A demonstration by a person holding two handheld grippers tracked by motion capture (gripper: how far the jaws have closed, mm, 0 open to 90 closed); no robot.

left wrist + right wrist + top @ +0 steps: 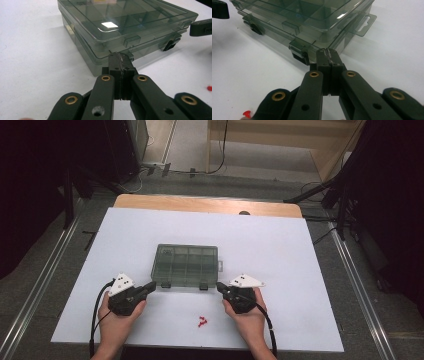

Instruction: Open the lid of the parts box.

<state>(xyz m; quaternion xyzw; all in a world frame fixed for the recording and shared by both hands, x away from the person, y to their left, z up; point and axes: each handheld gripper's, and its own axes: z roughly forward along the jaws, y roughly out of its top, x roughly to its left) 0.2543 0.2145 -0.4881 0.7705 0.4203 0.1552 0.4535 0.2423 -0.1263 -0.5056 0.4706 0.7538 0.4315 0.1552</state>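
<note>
Smoky clear-plastic compartment box point(185, 265), flat and rectangular; both grippers' fingers closed, empty.

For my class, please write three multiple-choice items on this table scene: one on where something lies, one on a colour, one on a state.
1. Where do the small pins lie?
A. inside the box
B. on the table between the two hands
C. on the floor

2. What colour are those pins?
A. red
B. blue
C. yellow

3. How is the compartment box?
A. lid wide open
B. lid shut
C. upside down

Answers: 1 B, they lie on the white table, nearer the person than the box. 2 A, they show red in the high view. 3 B, the clear lid lies flat over the dividers.
</note>
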